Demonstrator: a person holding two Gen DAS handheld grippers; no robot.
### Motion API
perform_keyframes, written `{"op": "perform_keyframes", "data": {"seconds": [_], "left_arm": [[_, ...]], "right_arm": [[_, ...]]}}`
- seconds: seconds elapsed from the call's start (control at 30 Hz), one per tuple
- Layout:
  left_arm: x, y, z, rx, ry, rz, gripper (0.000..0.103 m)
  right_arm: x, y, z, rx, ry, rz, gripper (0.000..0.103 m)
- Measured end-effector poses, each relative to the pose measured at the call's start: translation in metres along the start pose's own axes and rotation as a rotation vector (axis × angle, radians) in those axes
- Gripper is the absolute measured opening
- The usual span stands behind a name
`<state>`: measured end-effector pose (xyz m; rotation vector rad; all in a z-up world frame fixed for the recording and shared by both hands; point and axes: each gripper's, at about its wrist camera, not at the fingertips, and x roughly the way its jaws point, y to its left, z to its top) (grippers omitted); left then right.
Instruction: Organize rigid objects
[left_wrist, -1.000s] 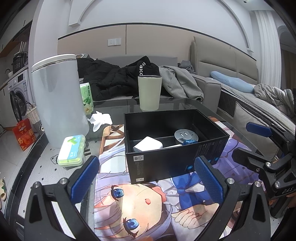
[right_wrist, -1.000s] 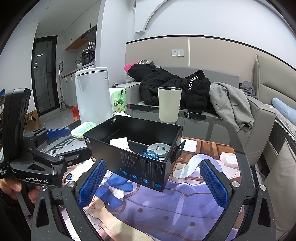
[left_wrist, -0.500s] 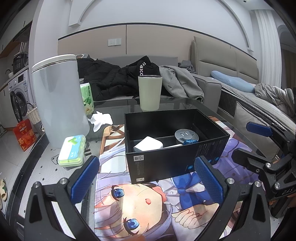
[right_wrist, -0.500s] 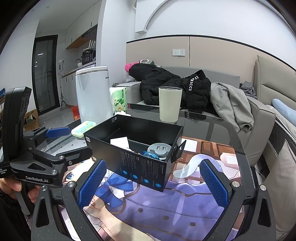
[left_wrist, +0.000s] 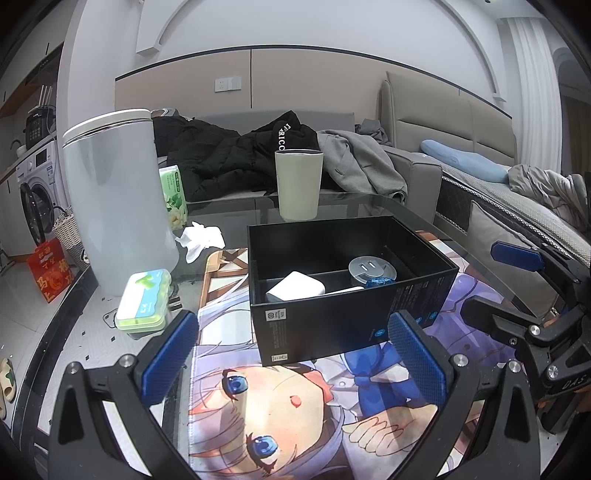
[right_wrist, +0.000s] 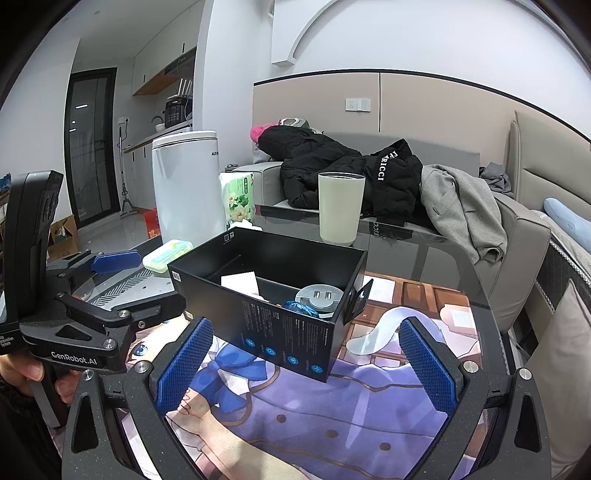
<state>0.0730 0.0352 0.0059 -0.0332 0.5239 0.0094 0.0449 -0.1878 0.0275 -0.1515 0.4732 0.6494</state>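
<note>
Both claws hang over the glass bench (left_wrist: 373, 206) with their blue pads spread wide and nothing between them. The left claw (left_wrist: 291, 354) looks at the near wall of the black box (left_wrist: 332, 321) from the six o'clock side; the right claw (right_wrist: 306, 365) faces one corner of that same box. The box stands open on a picture mat (left_wrist: 295, 406). Inside it lie a white charger (left_wrist: 295, 290), a round grey plug adapter (left_wrist: 371, 269) and a small blue-wrapped piece (left_wrist: 378, 283) just beside the adapter. Beyond the box, at twelve o'clock, stands a pale cup (left_wrist: 298, 184). At nine o'clock from the box sits a green-lidded case (left_wrist: 144, 299), near a tall white bin (left_wrist: 114, 199), with a crumpled tissue (left_wrist: 201, 238) at eleven o'clock.
</note>
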Motion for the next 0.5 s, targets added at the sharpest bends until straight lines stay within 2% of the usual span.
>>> {"op": "perform_keyframes", "data": {"seconds": [0.5], "left_arm": [[0.0005, -0.0006, -0.001, 0.004, -0.002, -0.002, 0.103]], "right_arm": [[0.0008, 0.0017, -0.0004, -0.006, 0.003, 0.002, 0.102]]}}
